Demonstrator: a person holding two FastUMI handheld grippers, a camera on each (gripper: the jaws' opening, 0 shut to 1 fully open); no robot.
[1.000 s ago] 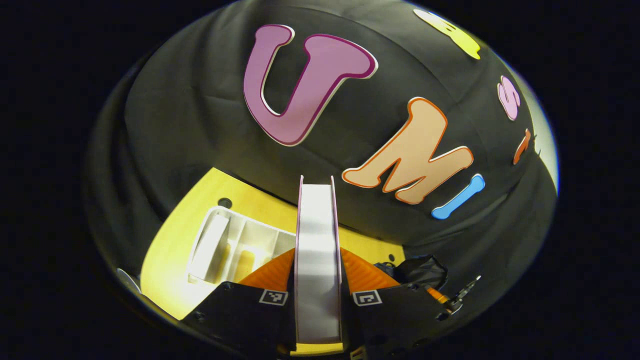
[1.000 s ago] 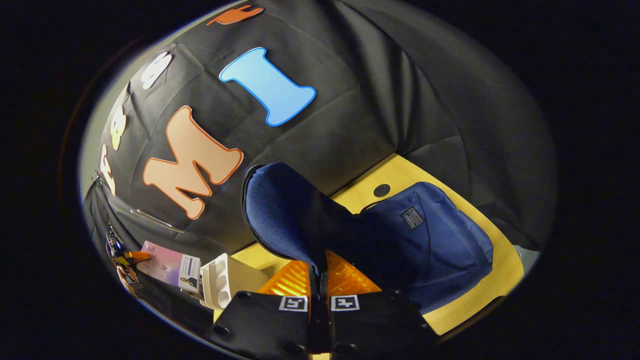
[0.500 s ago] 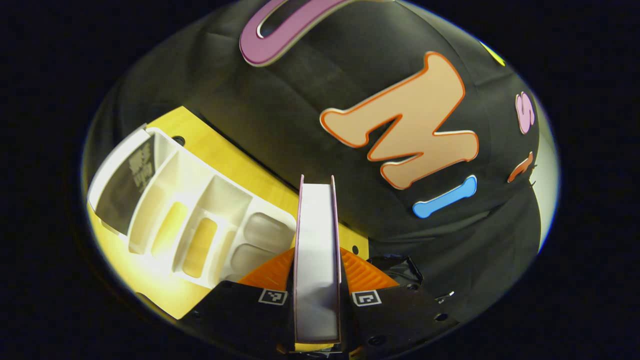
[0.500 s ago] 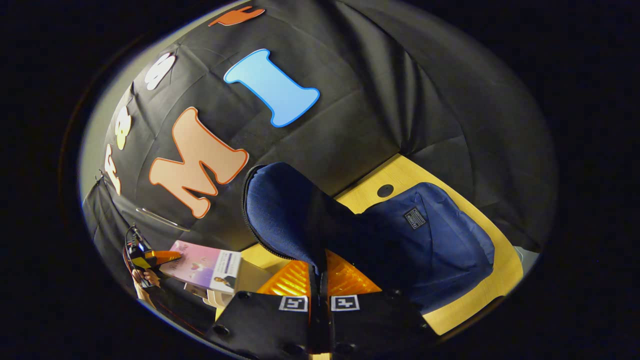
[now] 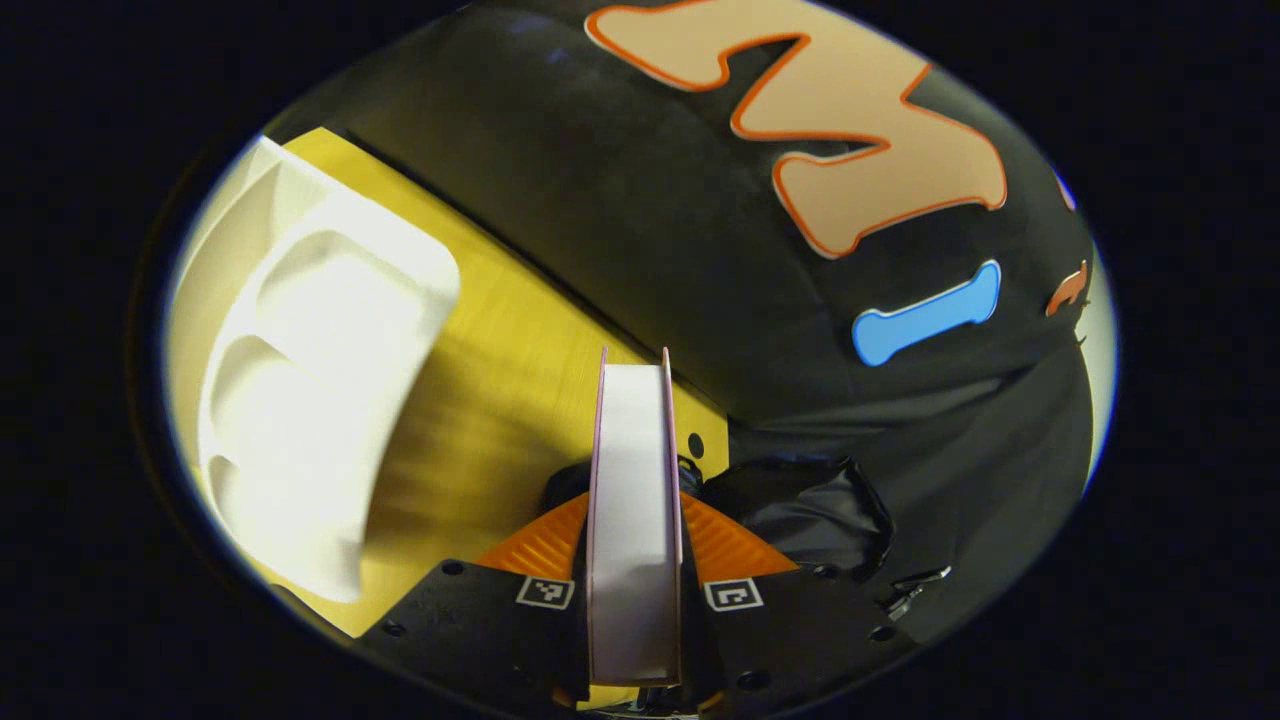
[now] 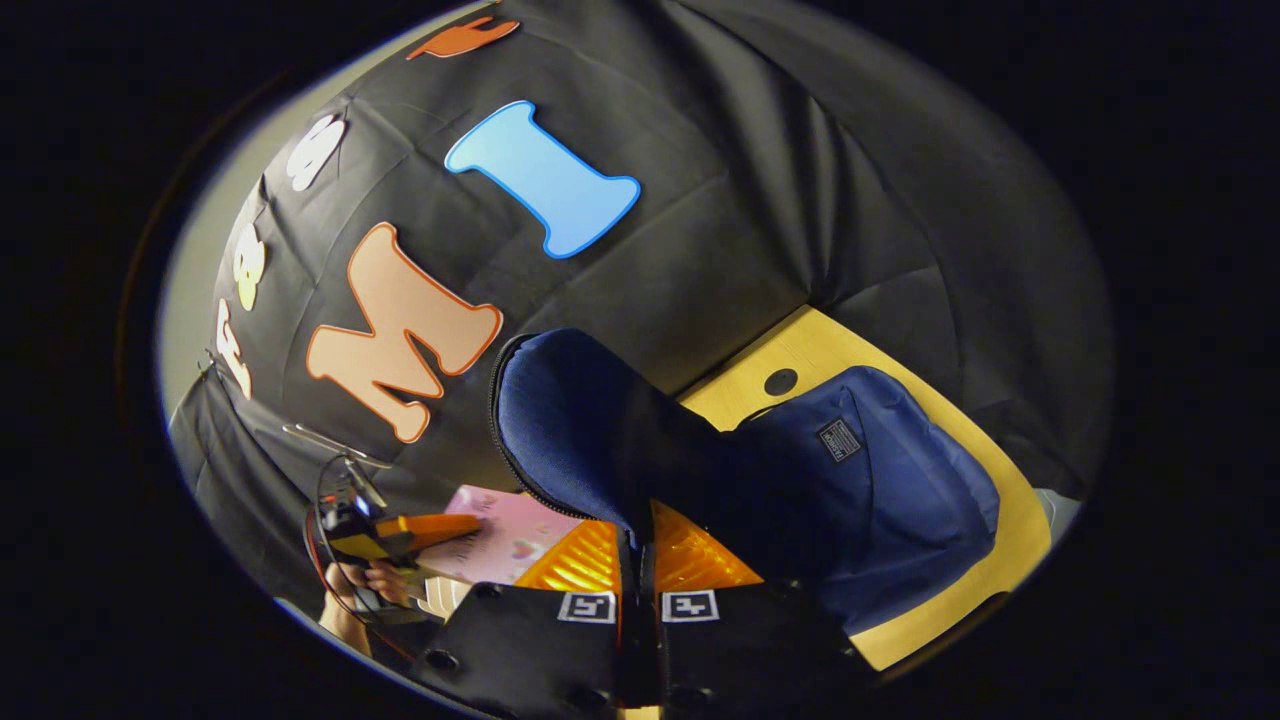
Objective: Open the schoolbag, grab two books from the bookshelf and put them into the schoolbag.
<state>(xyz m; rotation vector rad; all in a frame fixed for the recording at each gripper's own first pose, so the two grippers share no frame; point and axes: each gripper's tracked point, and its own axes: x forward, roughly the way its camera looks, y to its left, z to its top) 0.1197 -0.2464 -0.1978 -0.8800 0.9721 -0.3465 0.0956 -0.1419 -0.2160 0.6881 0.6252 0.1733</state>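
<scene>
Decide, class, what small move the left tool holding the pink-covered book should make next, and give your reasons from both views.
Probably carry the pink-covered book on toward the navy fabric schoolbag and into its opening. The left tool is shut on the book, clear of the white plastic bookshelf, while the right tool pinches the bag's raised flap, holding it open.

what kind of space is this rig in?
Looks like a staged recording booth, not a real room: black cloth wall behind a yellow table, with a white bookshelf and a blue schoolbag as props.
</scene>
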